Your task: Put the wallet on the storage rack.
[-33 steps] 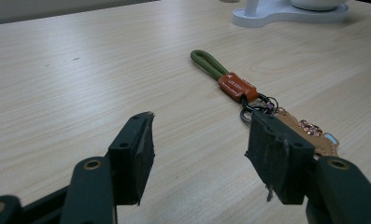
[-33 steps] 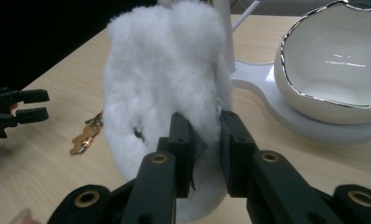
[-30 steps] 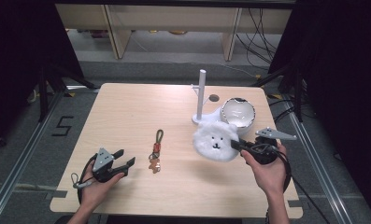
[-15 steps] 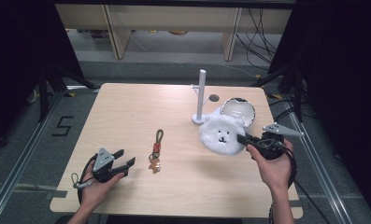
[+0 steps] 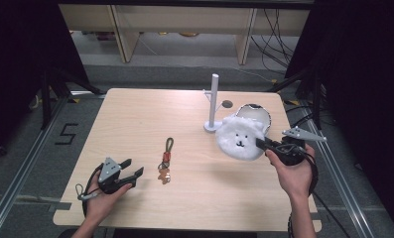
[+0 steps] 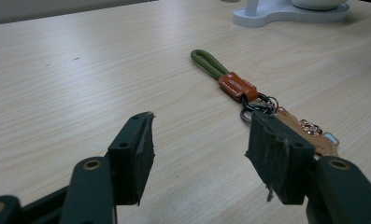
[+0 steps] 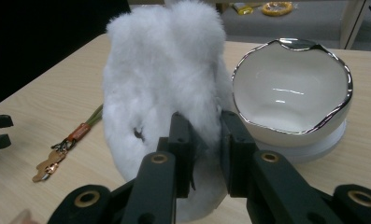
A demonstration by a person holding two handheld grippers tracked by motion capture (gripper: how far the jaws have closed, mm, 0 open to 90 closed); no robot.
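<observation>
Change since earlier frames: the white fluffy plush bear face (image 5: 240,139) has shifted rightward and slightly away from the person, from near the middle-right of the desk to just in front of the bowl; the right gripper (image 5: 262,144) has travelled with it. Left gripper, keychain and stand unchanged.

Left gripper (image 5: 133,167): near-left of the light wooden desk (image 5: 150,114), resting in the hand, jaws spread with nothing between them; in the left gripper view the keychain lies just beyond the tips.

Keychain with olive-green cord loop, orange leather tab and brown charm (image 5: 165,154): flat on the desk, just right of the left gripper. Long axis runs near to far; loop end points away from the person, charm end toward the person.

Right gripper: near-right, jaws pinching the plush at its right edge; the right gripper view (image 7: 205,154) shows fur squeezed between the pads.

Plush bear face: right half of the desk, face turned toward the person in the high view; roundish, no clear long axis.

White bowl with silver rim (image 5: 256,113): just behind the plush, whether touching cannot be told.

White post stand on a round base (image 5: 213,101): left of the bowl, upright.
</observation>
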